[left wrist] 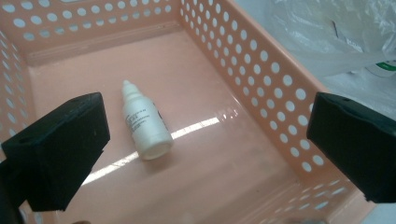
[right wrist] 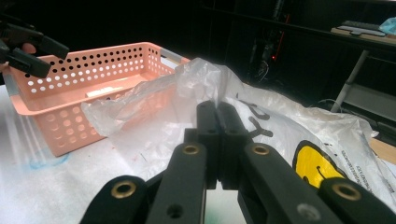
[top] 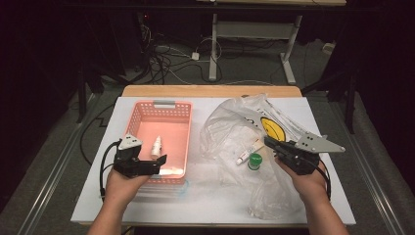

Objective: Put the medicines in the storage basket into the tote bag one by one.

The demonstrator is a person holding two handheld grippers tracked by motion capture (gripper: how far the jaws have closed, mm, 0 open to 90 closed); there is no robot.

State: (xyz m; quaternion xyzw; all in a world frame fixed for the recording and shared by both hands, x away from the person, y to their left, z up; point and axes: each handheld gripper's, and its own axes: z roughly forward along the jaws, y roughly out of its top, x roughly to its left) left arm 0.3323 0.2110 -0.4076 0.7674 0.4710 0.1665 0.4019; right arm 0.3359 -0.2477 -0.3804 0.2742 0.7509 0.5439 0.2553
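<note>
White plastic is catching the light inside the pink basket (left wrist: 261, 88): a small dropper bottle (left wrist: 144, 125) is lying on its side on the basket floor, tip pointing toward the far wall, touching none of the walls. That one item is reading as already moved over, so the unpacking looks begun but far from finished. The left claw (left wrist: 205, 149) is hanging just above the basket's near end with its jaws standing wide apart and nothing between them. Beside the basket, the clear plastic bag (top: 230, 129) with the yellow smiley face is lying crumpled on the table (top: 205, 205), and items are waiting in it: a tube (top: 247, 152) and a green-capped bottle (top: 255, 160), close together near the bag's mouth. The right claw (right wrist: 218, 140) is sitting with its jaws pressed fully together, and a fold of the bag's film appears to be pinched at their tips, likely holding the bag steady or open. Judging by this layout, the tube and the green-capped bottle are what is left to carry across into the basket.
</note>
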